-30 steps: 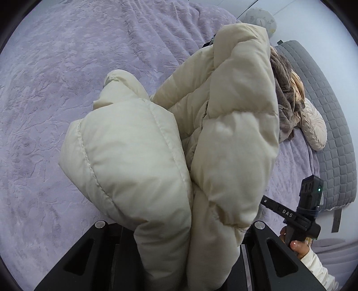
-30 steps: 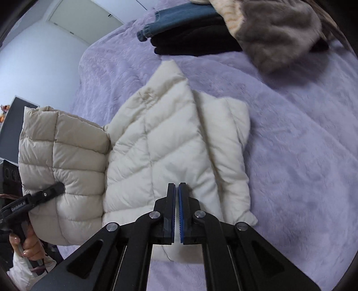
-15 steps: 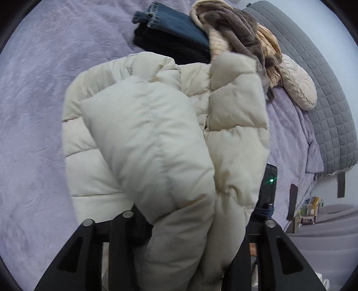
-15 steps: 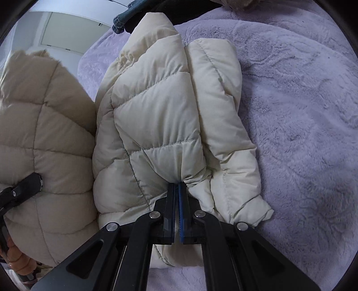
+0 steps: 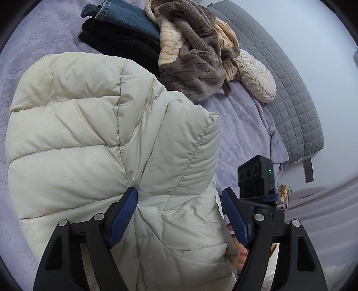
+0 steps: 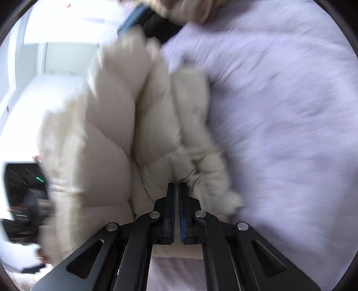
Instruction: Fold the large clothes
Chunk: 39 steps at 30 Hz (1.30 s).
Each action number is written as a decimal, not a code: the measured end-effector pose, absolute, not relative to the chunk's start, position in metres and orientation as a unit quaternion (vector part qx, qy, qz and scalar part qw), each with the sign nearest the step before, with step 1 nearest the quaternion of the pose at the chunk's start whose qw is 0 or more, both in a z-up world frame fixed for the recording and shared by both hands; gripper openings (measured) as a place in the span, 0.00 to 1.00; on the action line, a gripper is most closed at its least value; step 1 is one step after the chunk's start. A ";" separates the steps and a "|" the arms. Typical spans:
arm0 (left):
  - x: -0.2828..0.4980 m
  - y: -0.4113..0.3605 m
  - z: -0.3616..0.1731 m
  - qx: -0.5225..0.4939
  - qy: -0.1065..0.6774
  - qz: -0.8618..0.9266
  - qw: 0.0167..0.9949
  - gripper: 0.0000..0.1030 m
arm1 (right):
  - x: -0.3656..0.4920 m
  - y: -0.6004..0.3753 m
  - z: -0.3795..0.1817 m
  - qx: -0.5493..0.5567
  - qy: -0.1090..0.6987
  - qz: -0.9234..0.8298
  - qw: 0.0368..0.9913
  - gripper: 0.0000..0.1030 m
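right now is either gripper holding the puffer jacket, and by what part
Neither. The left gripper has just opened around a fold of the cream jacket; the right gripper is shut and empty beside it.

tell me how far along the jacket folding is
Done: the cream jacket lies doubled over on the purple bedspread, one half laid over the other. In hand: the left gripper has just been opening, its jaws now apart around a puffed fold. The right gripper is shut, its tip against the jacket's edge. Left: flatten it, perhaps stack it with the folded jeans.
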State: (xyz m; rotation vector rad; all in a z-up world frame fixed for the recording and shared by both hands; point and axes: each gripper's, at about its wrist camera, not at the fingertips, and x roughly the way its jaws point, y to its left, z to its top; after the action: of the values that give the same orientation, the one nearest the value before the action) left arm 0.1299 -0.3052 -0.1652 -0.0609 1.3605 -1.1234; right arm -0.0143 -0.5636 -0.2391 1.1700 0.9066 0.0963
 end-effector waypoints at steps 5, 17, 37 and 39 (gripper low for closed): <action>0.128 -0.304 -0.166 -0.020 0.589 -0.490 0.642 0.75 | -0.034 -0.610 -0.215 0.587 0.332 0.054 0.736 0.59; 0.116 -0.315 -0.164 -0.008 0.574 -0.521 0.632 0.75 | 0.057 -0.571 -0.245 0.542 0.426 0.114 0.715 0.06; 0.078 -0.355 -0.191 0.128 0.521 -0.540 0.648 0.75 | 0.105 -0.567 -0.246 0.469 0.485 0.122 0.727 0.14; 0.077 -0.355 -0.191 0.131 0.517 -0.537 0.654 0.75 | 0.093 -0.575 -0.232 0.466 0.478 0.114 0.736 0.60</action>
State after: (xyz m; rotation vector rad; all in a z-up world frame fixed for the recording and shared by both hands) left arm 0.0775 -0.3553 -0.1908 0.2969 1.1719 -1.2174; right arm 0.0931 -0.5746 -0.2322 1.0239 1.0511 0.2507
